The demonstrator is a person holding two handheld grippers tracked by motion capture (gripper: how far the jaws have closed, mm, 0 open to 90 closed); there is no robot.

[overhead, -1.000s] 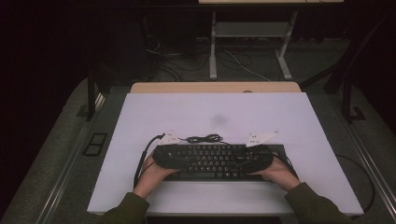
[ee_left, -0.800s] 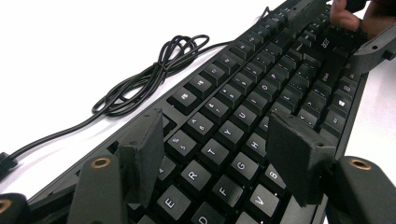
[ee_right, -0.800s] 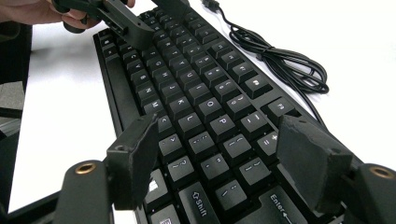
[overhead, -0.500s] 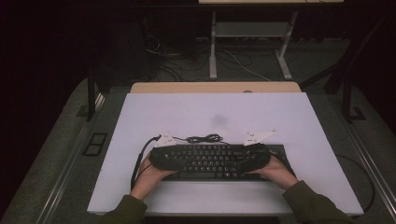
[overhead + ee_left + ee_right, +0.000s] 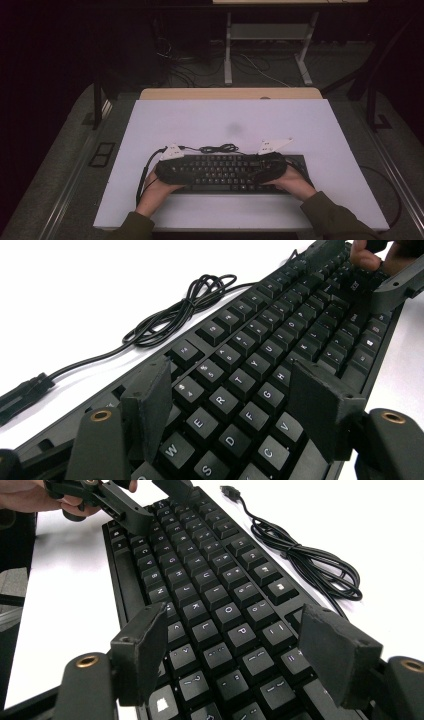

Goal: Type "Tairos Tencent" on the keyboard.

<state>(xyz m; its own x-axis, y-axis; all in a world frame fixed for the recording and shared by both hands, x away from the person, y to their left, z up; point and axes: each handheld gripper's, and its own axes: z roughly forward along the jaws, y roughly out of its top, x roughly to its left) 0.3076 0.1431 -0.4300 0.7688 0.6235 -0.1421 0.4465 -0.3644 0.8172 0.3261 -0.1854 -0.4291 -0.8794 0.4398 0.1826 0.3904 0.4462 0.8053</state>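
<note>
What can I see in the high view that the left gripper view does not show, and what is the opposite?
The high view alone shows the whole white table, the floor behind it, both sleeves and the grey plates on the grippers. The left gripper view alone shows the key letters on the keyboard and the left gripper with its jaws standing apart over the keys. Both show the keyboard, its coiled cable and the right gripper.
</note>
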